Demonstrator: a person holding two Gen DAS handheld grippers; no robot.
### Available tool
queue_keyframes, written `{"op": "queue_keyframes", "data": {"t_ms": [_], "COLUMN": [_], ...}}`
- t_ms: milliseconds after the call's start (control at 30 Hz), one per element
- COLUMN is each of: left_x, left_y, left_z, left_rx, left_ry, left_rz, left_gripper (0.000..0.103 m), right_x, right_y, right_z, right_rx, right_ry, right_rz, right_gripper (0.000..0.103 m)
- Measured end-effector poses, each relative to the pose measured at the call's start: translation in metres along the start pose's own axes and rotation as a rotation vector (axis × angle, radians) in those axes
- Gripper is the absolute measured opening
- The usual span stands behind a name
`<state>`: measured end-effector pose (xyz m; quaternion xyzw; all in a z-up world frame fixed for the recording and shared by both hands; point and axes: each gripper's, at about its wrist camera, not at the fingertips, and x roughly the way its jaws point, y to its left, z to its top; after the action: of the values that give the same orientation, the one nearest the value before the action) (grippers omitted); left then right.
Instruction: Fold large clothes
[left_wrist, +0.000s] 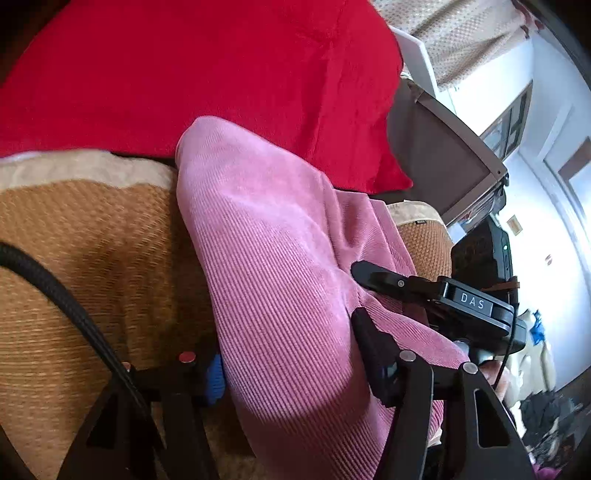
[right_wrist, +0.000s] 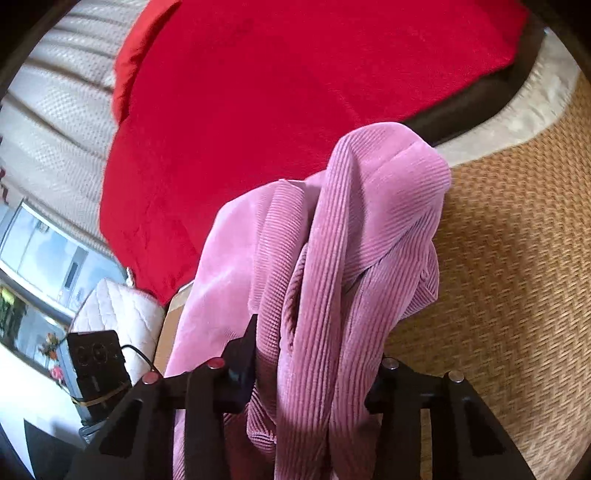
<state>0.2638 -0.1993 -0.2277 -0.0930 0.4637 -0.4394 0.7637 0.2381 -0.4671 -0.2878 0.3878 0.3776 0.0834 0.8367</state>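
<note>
A pink corduroy garment (left_wrist: 273, 258) hangs in thick folds over a woven straw mat (left_wrist: 92, 258). My left gripper (left_wrist: 291, 354) is shut on the garment, its cloth bulging between the two fingers (left_wrist: 369, 343). The right gripper's black body marked DAS (left_wrist: 472, 302) shows at the right, its finger pressed into the cloth. In the right wrist view the garment (right_wrist: 332, 277) drapes bunched between my right gripper's (right_wrist: 310, 369) fingers (right_wrist: 243, 350), which are shut on it. The right finger is hidden by cloth.
A red blanket (left_wrist: 221, 74) (right_wrist: 277, 92) lies behind the garment. The straw mat (right_wrist: 517, 277) spreads to the right, with a pale padded border (right_wrist: 517, 122). A dark bed frame (left_wrist: 443, 162), white quilted cushion (right_wrist: 118, 314) and a black device (right_wrist: 96, 362) stand nearby.
</note>
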Motion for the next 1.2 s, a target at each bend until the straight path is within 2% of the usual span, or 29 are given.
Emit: {"op": "queue_keyframes", "data": {"t_ms": [267, 400, 433, 467, 533, 633, 767, 833, 900, 933, 1000, 1067, 1200], "left_x": [-0.077, -0.088, -0.083, -0.078, -0.078, -0.091, -0.116, -0.124, -0.127, -0.130, -0.123, -0.110, -0.078], "left_y": [-0.003, 0.009, 0.016, 0.023, 0.034, 0.039, 0.030, 0.025, 0.024, 0.028, 0.030, 0.038, 0.050], "left_z": [-0.017, -0.045, -0.051, -0.056, -0.060, -0.050, -0.036, -0.027, -0.018, -0.018, -0.010, 0.001, 0.019], "left_rx": [0.052, 0.044, 0.034, 0.029, 0.001, -0.032, 0.043, 0.063, 0.068, 0.072, 0.079, 0.072, 0.068], "left_ry": [-0.053, 0.009, 0.040, 0.062, 0.050, 0.076, -0.007, -0.062, -0.110, -0.127, -0.165, -0.163, -0.156], "left_rz": [0.047, 0.127, 0.159, 0.191, 0.186, 0.166, 0.239, 0.243, 0.263, 0.274, 0.320, 0.379, 0.487], "left_gripper": [0.061, 0.063, 0.065, 0.074, 0.077, 0.078, 0.078, 0.079, 0.081, 0.081, 0.081, 0.081, 0.081], "right_x": [-0.008, 0.005, 0.012, 0.019, 0.035, 0.030, -0.004, -0.024, -0.045, -0.049, -0.051, -0.035, 0.007], "right_y": [0.056, 0.074, 0.073, 0.069, 0.064, 0.069, 0.075, 0.081, 0.090, 0.095, 0.105, 0.123, 0.135], "right_z": [-0.034, -0.062, -0.069, -0.074, -0.082, -0.075, -0.056, -0.050, -0.041, -0.039, -0.031, -0.033, -0.039], "right_rx": [-0.060, -0.082, -0.078, -0.064, -0.044, -0.036, -0.086, -0.118, -0.159, -0.175, -0.195, -0.221, -0.237], "right_ry": [0.007, 0.079, 0.106, 0.132, 0.152, 0.144, 0.106, 0.052, -0.049, -0.080, -0.108, -0.090, -0.031], "right_rz": [0.115, 0.141, 0.132, 0.112, 0.068, 0.046, -0.053, -0.121, -0.198, -0.197, -0.135, -0.084, -0.086], "right_gripper": [0.044, 0.044, 0.044, 0.044, 0.053, 0.064, 0.064, 0.064, 0.064, 0.064, 0.064, 0.061, 0.041]}}
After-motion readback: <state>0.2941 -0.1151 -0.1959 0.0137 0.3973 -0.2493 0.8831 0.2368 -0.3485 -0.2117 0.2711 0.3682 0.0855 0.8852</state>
